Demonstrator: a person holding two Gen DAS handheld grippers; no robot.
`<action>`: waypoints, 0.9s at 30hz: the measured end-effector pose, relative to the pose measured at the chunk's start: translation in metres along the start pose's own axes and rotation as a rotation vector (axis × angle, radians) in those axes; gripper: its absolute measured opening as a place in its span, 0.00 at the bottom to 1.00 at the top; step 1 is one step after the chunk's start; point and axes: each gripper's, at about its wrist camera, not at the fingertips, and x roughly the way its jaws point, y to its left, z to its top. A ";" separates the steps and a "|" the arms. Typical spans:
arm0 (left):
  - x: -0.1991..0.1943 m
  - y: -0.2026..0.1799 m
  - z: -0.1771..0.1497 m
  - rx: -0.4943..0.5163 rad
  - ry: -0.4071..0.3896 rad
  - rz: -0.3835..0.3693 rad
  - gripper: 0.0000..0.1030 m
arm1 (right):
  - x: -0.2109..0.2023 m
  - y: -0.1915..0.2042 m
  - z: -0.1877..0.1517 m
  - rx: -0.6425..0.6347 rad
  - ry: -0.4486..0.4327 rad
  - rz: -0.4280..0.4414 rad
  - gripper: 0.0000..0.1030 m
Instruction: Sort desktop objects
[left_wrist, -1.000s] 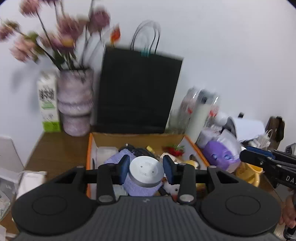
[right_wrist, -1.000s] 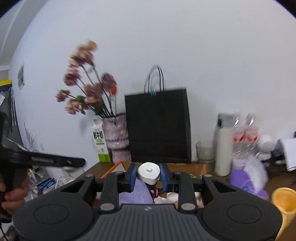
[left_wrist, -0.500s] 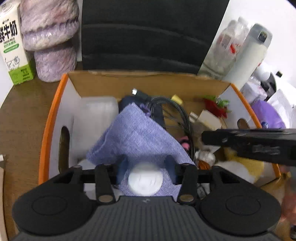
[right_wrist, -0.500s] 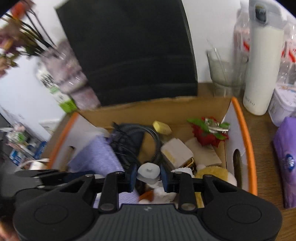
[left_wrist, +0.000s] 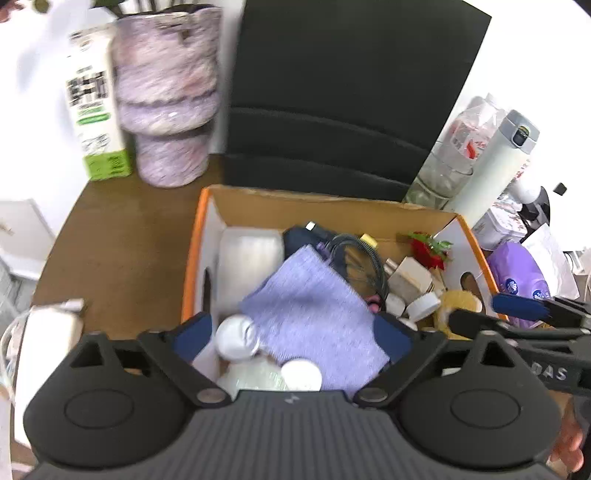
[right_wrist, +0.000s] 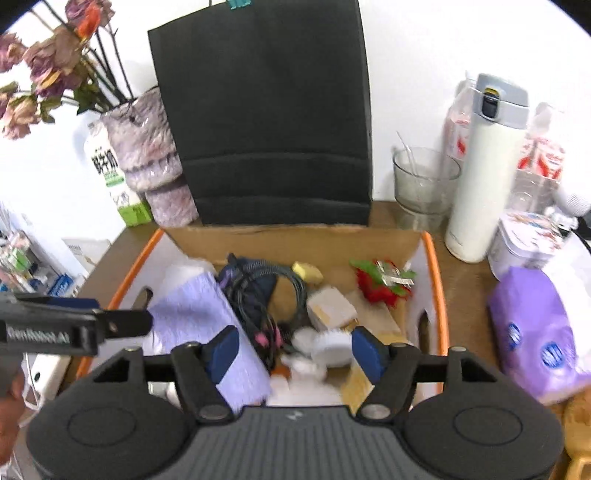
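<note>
Left wrist view: the left claw hangs over the near end of the orange-edged cardboard box, its jaws opening wide with nothing pressed between the blue pads. Below the gap lie a small white round jar, a second white lid and a lilac cloth pouch, all inside the box. Further in are a coiled black cable, a red artificial flower and a clear plastic tub.

Right wrist view: the right claw is also above the box, its jaws opening and gripping nothing; a white ribbed cap lies blurred in the box beneath them. Behind the box on the counter stand a black paper bag, a vase, a milk carton and a white flask.
</note>
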 end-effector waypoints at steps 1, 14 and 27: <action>-0.002 0.000 -0.005 -0.006 -0.004 0.014 1.00 | -0.007 0.000 -0.005 0.000 -0.004 -0.007 0.78; -0.071 -0.031 -0.118 0.058 -0.297 0.058 1.00 | -0.085 0.007 -0.112 -0.011 -0.260 -0.127 0.89; -0.090 -0.022 -0.254 -0.031 -0.289 -0.059 1.00 | -0.125 0.022 -0.250 -0.015 -0.318 -0.106 0.96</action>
